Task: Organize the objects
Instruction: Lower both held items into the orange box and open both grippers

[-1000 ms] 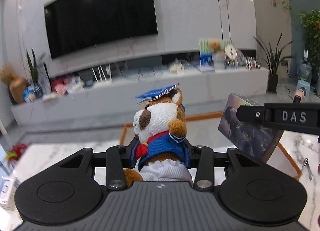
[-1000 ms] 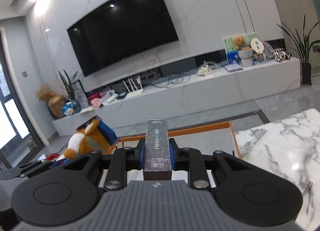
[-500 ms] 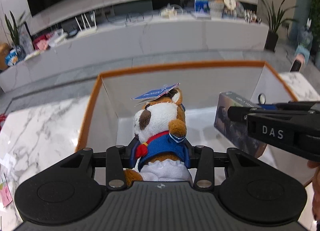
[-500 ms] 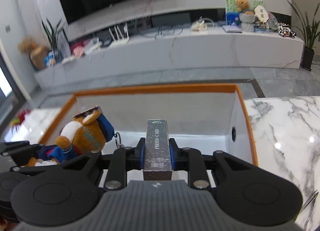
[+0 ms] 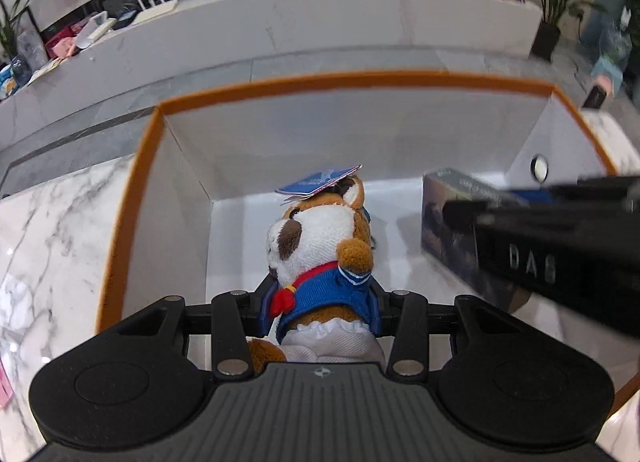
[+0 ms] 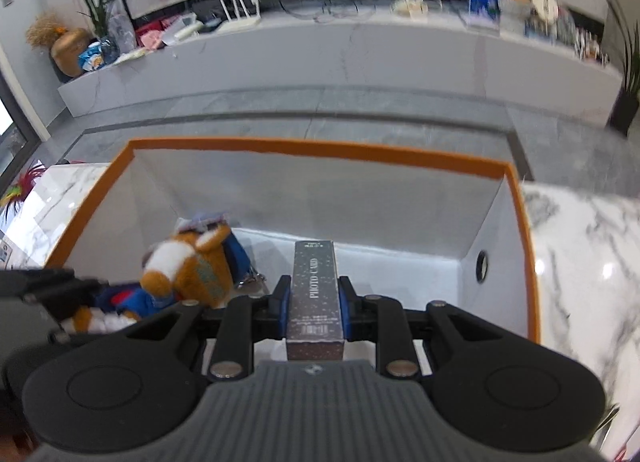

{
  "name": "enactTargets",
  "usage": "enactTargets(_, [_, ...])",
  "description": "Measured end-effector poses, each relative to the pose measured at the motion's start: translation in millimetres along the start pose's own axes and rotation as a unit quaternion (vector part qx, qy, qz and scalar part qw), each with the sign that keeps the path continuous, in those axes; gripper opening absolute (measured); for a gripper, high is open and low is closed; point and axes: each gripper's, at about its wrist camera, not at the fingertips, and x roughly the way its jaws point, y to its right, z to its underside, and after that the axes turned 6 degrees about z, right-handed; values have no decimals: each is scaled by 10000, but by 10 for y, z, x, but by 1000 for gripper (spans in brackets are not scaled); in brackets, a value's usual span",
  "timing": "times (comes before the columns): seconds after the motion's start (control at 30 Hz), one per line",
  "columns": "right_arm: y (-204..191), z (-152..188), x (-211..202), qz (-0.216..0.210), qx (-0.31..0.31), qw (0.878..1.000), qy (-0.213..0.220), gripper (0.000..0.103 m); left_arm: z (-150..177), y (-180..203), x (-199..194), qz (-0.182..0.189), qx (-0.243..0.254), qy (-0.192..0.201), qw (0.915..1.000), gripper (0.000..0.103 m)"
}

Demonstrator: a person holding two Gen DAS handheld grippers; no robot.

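Both grippers tilted down, L (image 5: 318, 298) & R (image 6: 315, 302) jaws clamped

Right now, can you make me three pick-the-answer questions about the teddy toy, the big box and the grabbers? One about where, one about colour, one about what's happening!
1. Where is the plush toy?
A. Over the open storage box
B. On the TV shelf
C. On the floor

2. What colour is the box's rim?
A. Green
B. Orange
C. Black

3. What is the right gripper doing?
A. Hanging open and empty
B. Clamped on the plush toy
C. Clamped on the photo card box

Answers:
1. A, the left gripper holds the toy with the box's white inside behind it.
2. B, an orange band runs round the top edge.
3. C, both pads press the dark speckled box's sides.
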Motion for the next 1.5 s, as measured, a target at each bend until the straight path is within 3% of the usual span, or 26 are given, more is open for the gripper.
enactTargets(0.47, [-48,-132,205,229,-364,9979,-477,24,-49,121,154,-129,665,-590,9960,49])
enactTargets(0.63, [-24,-73,205,204,-420,9968,-656,24,-30,65,194,-25,550,-963,9938,50])
enactTargets(0.97, [-68,23,269,266,-440,9931,-1052,24,11,123,193,-201,682,-1037,9921,50])
enactTargets(1.2, [-78,7,317,264,-458,9901,-1301,26,-29,100,198,-98,583,-1123,9919,58])
enactTargets(1.33, [-85,8,313,255,-493,9895,-1335,31,-22,83,195,-72,595,-1143,9916,64])
enactTargets(1.5, [-3,-22,250,258,-460,9915,-1193,52,-28,32,186,-104,464,-1138,9924,69])
